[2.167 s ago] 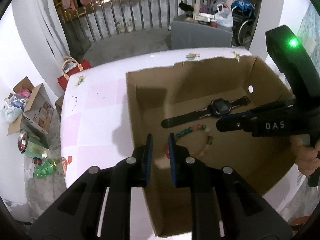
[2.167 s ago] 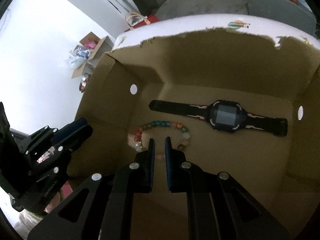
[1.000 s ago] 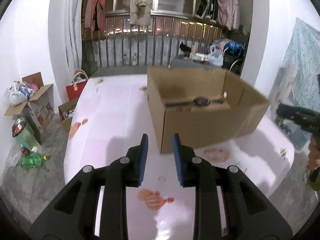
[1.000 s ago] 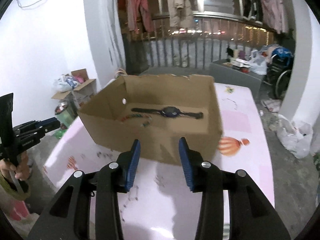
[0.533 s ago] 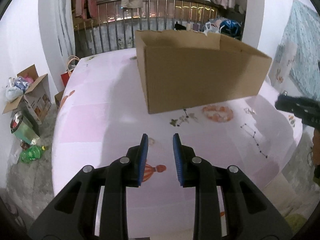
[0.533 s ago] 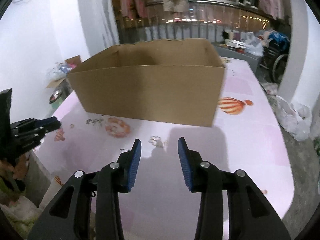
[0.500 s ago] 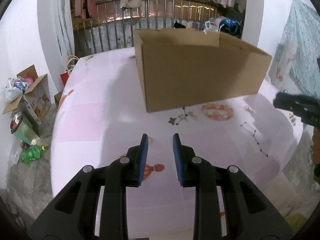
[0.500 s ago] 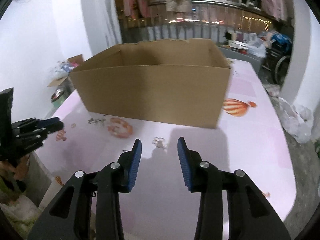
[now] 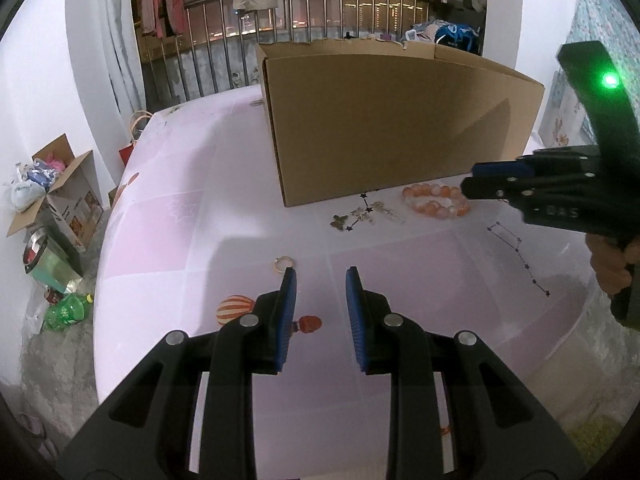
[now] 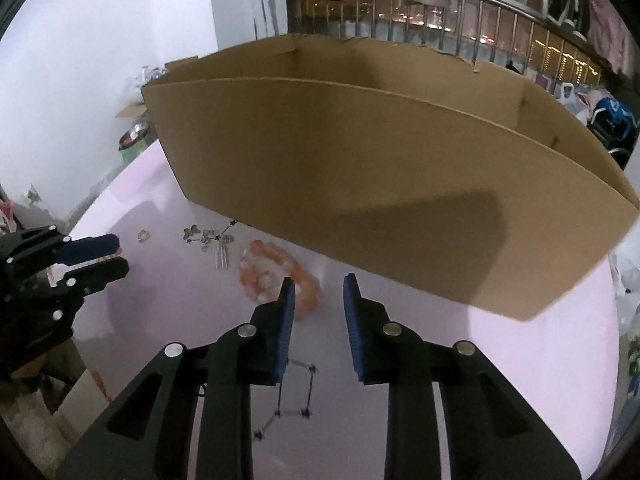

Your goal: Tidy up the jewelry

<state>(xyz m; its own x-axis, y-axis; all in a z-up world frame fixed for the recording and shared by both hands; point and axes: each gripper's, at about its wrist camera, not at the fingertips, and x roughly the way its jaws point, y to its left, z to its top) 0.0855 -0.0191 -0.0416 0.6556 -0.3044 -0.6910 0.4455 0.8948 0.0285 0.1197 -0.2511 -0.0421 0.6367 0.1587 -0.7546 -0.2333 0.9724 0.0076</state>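
since the last look we see both tools nearer the table (image 9: 168, 216), and the bead bracelet (image 9: 436, 205) now sits closer to our right gripper (image 10: 319, 312). we find the cardboard box (image 9: 392, 128) matte brown and straight-walled, with a ragged torn rim on its far side, standing on a smooth glossy pink tabletop printed with small balloons and star lines. we see the bracelet as a loop of round, translucent orange and pale beads lying flat just in front of the box wall; in the right wrist view it reaches under the tip of our right tool's left finger, though we cannot tell whether they touch. beside the bracelet lie small silvery metal charms (image 9: 366, 214), one butterfly-shaped, and a thin little ring (image 9: 283, 263) rests just ahead of our left gripper (image 9: 321, 304). we hold both tools with their ribbed blue pads parted by a moderate gap, gripping nothing, the left one poised over bare tabletop.
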